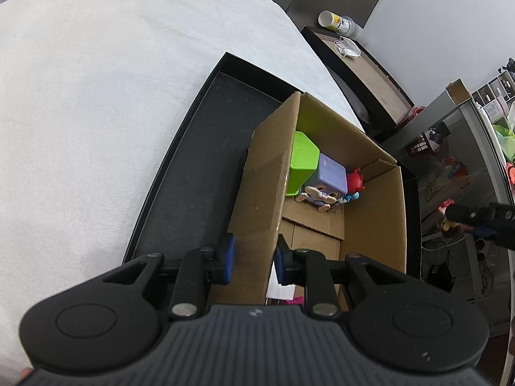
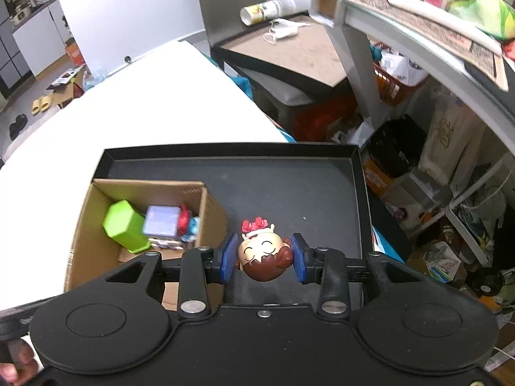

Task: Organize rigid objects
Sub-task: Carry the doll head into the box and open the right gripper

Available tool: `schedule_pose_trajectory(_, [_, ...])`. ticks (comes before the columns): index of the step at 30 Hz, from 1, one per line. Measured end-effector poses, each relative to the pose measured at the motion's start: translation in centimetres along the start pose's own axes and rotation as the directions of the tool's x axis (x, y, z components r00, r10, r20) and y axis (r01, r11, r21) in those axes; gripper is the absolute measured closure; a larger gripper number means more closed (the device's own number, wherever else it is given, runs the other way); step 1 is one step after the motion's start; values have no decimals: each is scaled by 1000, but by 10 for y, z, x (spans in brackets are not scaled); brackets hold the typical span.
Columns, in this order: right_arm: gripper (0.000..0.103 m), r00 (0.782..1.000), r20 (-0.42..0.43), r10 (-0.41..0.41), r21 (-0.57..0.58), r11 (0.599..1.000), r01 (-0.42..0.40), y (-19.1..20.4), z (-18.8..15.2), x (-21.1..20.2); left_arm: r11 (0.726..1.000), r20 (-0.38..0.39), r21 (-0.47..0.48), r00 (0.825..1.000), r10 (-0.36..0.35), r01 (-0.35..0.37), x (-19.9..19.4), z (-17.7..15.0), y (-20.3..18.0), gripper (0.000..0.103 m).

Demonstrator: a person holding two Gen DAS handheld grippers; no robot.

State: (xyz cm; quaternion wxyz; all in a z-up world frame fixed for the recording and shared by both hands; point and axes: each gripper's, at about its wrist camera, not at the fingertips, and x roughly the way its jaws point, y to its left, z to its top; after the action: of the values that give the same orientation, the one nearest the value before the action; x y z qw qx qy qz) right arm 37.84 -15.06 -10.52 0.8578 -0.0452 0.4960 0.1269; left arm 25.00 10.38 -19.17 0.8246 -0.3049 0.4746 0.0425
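Observation:
My left gripper [image 1: 254, 259] is shut on the side wall of a cardboard box [image 1: 267, 173] that stands in a black tray [image 1: 193, 148]. Inside the box lie a green block [image 1: 302, 160], a purple cube [image 1: 331, 177] with a small figurine beneath it, and a red toy [image 1: 354, 178]. My right gripper [image 2: 264, 257] is shut on a smiling figurine [image 2: 262, 254] with a brown body and red bow, held above the tray [image 2: 289, 193] just right of the box [image 2: 96, 225]. The green block [image 2: 124, 226] and purple cube [image 2: 161, 220] show there too.
The tray sits on a white cloth-covered table [image 1: 96, 96]. A low brown table [image 2: 289, 54] with a tipped cup [image 2: 257, 11] and a mask stands beyond. Cluttered shelves and a desk [image 2: 418, 32] are at the right. Slippers [image 2: 40, 104] lie on the floor.

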Motion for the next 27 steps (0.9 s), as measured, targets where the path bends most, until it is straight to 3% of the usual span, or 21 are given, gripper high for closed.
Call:
schedule_pose_trajectory(12, [67, 999, 4, 53, -71, 996, -53, 39, 8, -7, 1000, -2, -4, 1000, -4, 4, -1, 0, 0, 80])
schedule_pose_trajectory(27, [67, 993, -72, 89, -129, 987, -98, 87, -6, 24, 1000, -4, -9, 1000, -10, 10, -2, 0, 1, 79])
